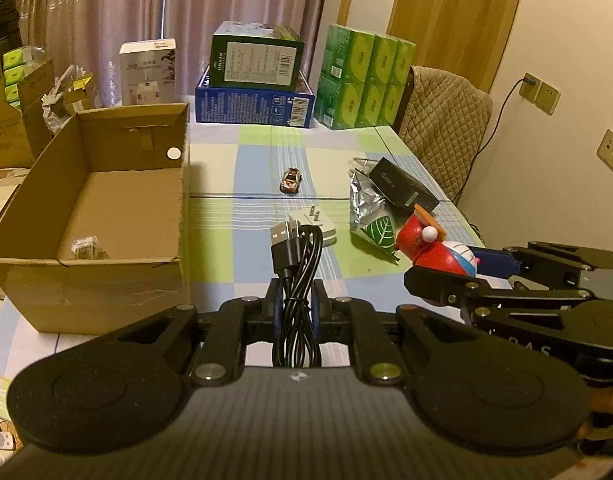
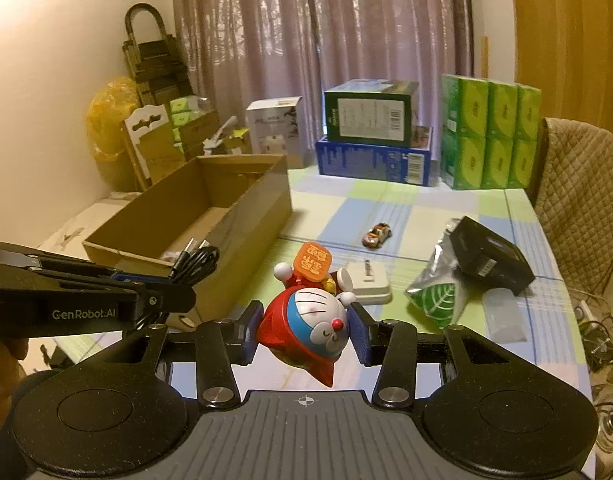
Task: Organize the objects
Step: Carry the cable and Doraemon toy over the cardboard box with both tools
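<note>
The left tool (image 1: 296,304) pinches a coiled black USB cable (image 1: 296,276) between its fingers, the bundle standing upright with its two plugs pointing away from the camera, held above a bench covered in a blue, green and white checked cloth (image 1: 242,176). Beside it, the right tool (image 2: 304,330) grips a red and blue cartoon cat figurine (image 2: 308,320) by its sides, the toy tilted with its face up and an orange tag at its far end. An open brown cardboard box (image 1: 106,200) sits at the left of the bench, a small clear-wrapped item lying in its near corner. Loose on the cloth: a white wall charger (image 1: 320,226) with its prongs up, just past the cable; a small orange toy car (image 1: 291,180) farther back; a silver foil pouch with a green leaf print (image 1: 370,220); and a flat black box (image 1: 402,188) touching the pouch's far edge. Stacked blue and green cartons (image 1: 254,80) and a shrink-wrapped block of green tissue packs (image 1: 366,80) line the far end.
</note>
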A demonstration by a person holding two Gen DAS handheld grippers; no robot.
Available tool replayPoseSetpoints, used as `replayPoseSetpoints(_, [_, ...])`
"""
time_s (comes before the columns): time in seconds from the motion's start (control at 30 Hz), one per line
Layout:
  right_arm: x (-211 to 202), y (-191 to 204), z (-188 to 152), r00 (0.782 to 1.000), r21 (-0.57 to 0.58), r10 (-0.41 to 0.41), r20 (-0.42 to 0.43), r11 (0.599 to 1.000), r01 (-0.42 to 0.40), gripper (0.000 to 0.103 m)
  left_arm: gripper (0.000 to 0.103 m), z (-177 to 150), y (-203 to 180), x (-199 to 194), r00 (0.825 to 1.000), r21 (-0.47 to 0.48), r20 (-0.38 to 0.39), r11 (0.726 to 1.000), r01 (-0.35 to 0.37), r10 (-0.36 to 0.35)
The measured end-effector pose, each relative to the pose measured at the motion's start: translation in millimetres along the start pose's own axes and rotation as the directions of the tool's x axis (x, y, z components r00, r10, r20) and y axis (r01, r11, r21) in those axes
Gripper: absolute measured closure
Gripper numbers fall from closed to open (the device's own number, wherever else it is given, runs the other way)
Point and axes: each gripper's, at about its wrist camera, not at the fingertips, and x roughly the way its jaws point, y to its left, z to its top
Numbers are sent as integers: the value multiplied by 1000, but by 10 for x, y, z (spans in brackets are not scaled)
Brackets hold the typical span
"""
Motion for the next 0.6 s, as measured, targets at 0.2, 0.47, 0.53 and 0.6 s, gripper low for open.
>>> replayPoseSetpoints(0.2, [80, 140, 90, 999, -19, 35, -14, 999, -35, 61, 93, 27, 174, -72, 1000, -20, -2, 1000, 7, -7])
replayPoseSetpoints(0.47, [426, 496, 483, 992, -58, 122, -29, 991, -123, 61, 93, 293, 728, -232, 998, -7, 7, 998, -60, 60])
replayPoseSetpoints(0.53, [550, 597, 589, 989, -62, 142, -27, 988, -144, 61, 93, 389, 934, -248, 996, -12, 6, 996, -84, 84])
replayPoseSetpoints(0.6, [695, 697, 678, 987, -65, 159, -28, 985, -161, 61, 93, 478, 1129, -252, 994, -12, 4, 994, -105, 106])
